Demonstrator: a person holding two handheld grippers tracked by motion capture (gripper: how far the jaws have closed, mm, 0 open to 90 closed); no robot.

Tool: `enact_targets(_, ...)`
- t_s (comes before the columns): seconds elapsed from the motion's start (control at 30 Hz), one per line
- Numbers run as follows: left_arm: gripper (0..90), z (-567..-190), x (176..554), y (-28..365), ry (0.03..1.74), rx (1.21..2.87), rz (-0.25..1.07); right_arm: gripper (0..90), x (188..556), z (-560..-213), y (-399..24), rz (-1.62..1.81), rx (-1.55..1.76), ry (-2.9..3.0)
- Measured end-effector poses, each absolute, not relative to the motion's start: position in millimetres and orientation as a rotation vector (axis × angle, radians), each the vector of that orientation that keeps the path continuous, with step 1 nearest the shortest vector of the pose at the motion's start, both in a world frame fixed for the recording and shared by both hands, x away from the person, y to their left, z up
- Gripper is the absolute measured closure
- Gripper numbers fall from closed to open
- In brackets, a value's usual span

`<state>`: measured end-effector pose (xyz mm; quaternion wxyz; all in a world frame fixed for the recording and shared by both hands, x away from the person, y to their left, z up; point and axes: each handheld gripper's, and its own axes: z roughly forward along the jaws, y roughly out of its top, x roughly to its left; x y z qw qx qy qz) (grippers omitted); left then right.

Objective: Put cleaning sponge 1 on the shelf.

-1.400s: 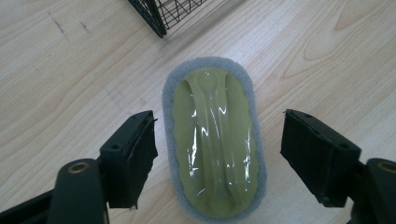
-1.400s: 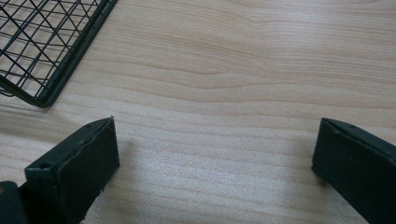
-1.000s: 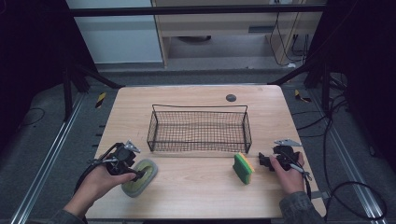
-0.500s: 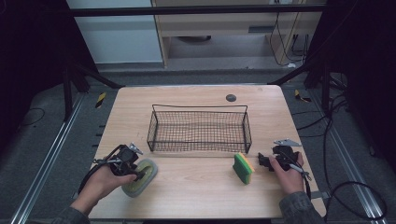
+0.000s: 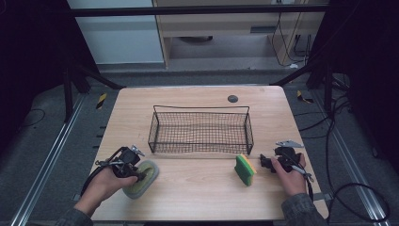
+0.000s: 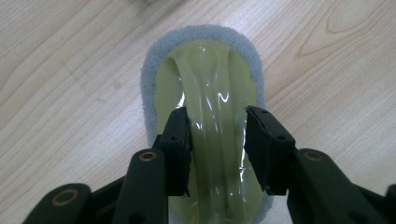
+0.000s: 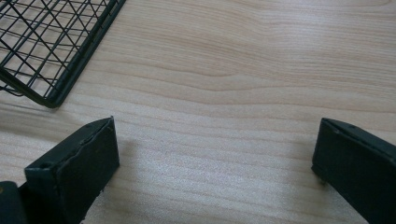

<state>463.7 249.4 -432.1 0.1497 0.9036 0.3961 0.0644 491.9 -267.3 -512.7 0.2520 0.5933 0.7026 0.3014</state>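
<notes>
At a pale wooden table [image 5: 197,188], a person's left gripper [image 6: 217,135] clamps onto the raised handle of an oval scrubbing pad [image 6: 205,74] lying flat near the table's front left corner. The jaws have just been closing, and the left gripper view shows their black pads pressed against both flanks of the glossy, yellow-green translucent grip, which bulges slightly between them. Around that handle runs a rim of grey, fine-pored abrasive foam, matte against the slick plastic.

The step in hand looks like the pick-up of the pad, with the grasp made and the lift not yet begun. The next move probably calls for a straight rise off the wood, then a carry to the wire basket [image 5: 201,128], a black rectangular mesh tray with a thin upright rim standing at mid-table; the pad would need to clear that rim before release. The smooth handle may slip if the squeeze is light.

On the far side, the right gripper [image 5: 269,162] rests low on the table with its jaws standing wide apart and nothing between them, only bare grain beneath. Just beside it stands a green-and-yellow sponge [image 5: 245,169], a rectangular block on edge, coarse green scouring face over soft yellow foam.
</notes>
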Motion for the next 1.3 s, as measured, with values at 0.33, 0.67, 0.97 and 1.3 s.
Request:
enact_targets(0.33, 65.4, -437, 465, 249, 1.115, 2.605, 0.19, 0.7, 492, -513, -267, 0.821, 1.61, 1.914)
enact_targets(0.67, 70.7, -432, 458, 248, 1.022, 2.623, 0.268, 0.7, 492, -513, -267, 0.817, 1.599, 1.919)
enact_targets(0.97, 70.7, -418, 447, 255, 0.899, 2.621, 0.37, 0.7, 491, -513, -267, 0.821, 1.601, 1.919)
enact_targets(1.3, 70.7, -409, 447, 255, 0.813, 2.631, 0.427, 0.7, 491, -513, -266, 0.825, 1.599, 1.925)
